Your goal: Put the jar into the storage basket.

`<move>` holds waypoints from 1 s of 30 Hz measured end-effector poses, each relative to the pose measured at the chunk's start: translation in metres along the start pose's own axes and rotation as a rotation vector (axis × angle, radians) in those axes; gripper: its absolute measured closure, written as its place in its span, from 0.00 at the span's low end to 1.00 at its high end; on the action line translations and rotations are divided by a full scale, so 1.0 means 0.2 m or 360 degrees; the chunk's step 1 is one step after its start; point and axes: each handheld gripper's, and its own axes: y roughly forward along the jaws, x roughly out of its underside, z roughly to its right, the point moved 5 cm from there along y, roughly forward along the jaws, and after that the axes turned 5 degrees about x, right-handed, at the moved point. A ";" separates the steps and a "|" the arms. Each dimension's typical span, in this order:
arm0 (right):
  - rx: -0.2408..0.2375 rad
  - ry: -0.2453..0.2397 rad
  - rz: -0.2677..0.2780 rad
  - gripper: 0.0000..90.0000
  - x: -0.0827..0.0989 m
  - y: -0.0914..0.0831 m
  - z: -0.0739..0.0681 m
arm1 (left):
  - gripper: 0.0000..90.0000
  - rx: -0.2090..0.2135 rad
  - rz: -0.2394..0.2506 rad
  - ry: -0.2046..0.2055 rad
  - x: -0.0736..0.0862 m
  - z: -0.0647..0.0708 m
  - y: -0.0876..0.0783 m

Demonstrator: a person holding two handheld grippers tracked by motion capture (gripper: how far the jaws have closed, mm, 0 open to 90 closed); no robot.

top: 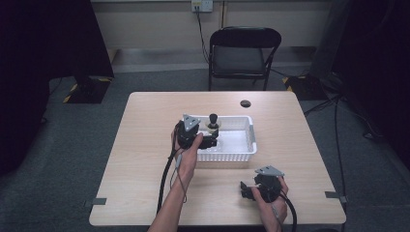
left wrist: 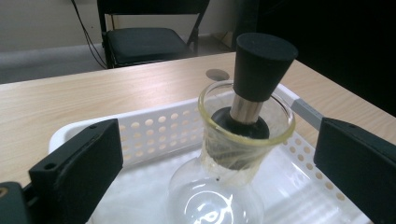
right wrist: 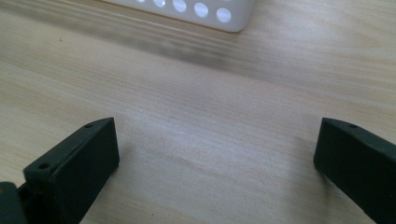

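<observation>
Pale wood worktop [top: 145, 159], dim lab w/ folding chair [top: 244, 53] behind: glass flask [left wrist: 219, 186] w/ black stopper [left wrist: 261, 65] stands upright in white basket [left wrist: 154, 135], between left gripper [left wrist: 219, 158] jaws, which are spread wide, clear of glass. Right gripper [right wrist: 215, 154] jaws released over bare wood, nothing between. Best practice, judged: back left gripper out straight & slow, no nudge to neck or stopper.
</observation>
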 end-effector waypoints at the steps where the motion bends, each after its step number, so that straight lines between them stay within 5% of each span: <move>1: 0.0000 0.0000 0.0000 0.00 0.00 0.00 0.00 | 0.01 0.0006 0.0000 -0.0017 0.00 -0.01 -0.02; 10: 0.0000 0.0000 0.0000 0.00 0.00 0.00 0.00 | 0.01 0.0017 0.0028 -0.0024 0.01 -0.02 -0.10; 30: 0.0000 0.0000 0.0000 0.00 0.00 0.00 0.00 | 0.01 -0.0095 -0.0010 -0.0075 0.06 -0.07 -0.24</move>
